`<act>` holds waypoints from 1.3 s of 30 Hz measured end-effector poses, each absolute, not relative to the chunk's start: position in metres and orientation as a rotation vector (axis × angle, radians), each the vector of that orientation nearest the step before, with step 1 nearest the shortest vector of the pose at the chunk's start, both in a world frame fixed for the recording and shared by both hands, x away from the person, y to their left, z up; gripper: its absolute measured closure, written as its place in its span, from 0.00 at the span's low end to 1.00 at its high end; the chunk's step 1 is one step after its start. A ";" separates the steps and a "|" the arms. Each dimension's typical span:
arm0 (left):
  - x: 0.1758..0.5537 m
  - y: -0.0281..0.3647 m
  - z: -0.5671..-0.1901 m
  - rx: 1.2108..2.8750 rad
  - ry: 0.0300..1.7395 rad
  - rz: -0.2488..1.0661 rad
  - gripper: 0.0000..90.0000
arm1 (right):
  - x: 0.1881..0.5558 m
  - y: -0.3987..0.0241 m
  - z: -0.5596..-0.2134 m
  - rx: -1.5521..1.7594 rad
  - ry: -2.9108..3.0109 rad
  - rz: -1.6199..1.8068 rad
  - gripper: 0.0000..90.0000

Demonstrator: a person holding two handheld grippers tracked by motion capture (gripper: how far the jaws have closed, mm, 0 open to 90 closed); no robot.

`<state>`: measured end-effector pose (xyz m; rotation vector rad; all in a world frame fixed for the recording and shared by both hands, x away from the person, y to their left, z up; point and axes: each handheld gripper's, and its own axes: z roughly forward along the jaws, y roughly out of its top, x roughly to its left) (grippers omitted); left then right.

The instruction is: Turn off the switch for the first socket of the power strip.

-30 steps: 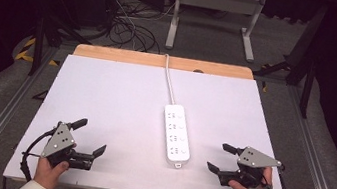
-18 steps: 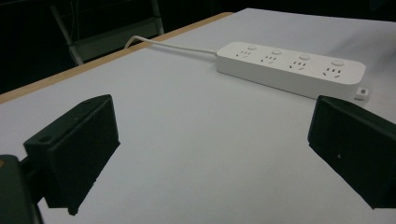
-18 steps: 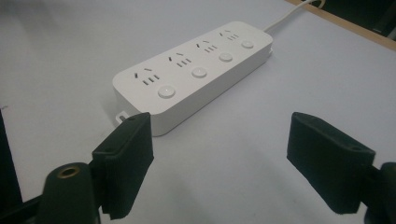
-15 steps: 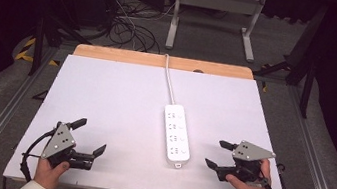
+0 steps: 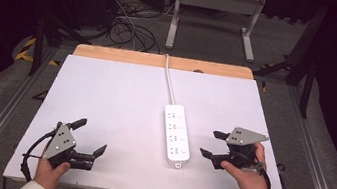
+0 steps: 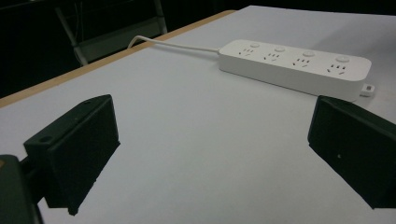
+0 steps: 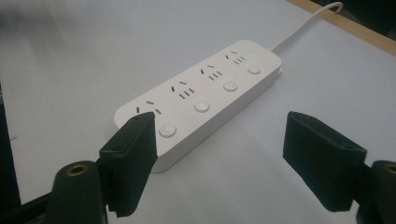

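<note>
Centrally placed: white four-socket power strip [image 5: 177, 134], lying flat on the white counter [image 5: 115, 96], cord [image 5: 169, 80] running off the far edge, presumably toward a wall supply. Right gripper [image 5: 213, 144] just right of the strip's near end, fingers released though lately narrowing a little, nothing between them, angled at the strip as if lining up a grasp. Left gripper [image 5: 89, 137] well apart at the near left, fingers spread and holding nothing, likely parked out of the way.
</note>
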<state>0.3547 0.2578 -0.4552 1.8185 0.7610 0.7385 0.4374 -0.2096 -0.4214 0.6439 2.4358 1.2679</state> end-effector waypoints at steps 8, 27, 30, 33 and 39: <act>0.355 0.258 -0.456 1.811 0.769 0.733 0.03 | 0.447 -0.203 -0.410 0.613 2.441 1.262 0.29; 0.356 0.259 -0.457 1.816 0.773 0.735 0.03 | 0.461 -0.200 -0.386 0.616 2.520 1.312 0.76; 0.356 0.259 -0.457 1.814 0.777 0.728 0.03 | 0.465 -0.196 -0.382 0.623 2.535 1.306 0.88; 0.356 0.259 -0.457 1.813 0.774 0.733 0.03 | 0.471 -0.191 -0.377 0.637 2.516 1.296 1.00; 0.356 0.259 -0.457 1.816 0.776 0.730 0.03 | 0.481 -0.182 -0.376 0.656 2.509 1.293 1.00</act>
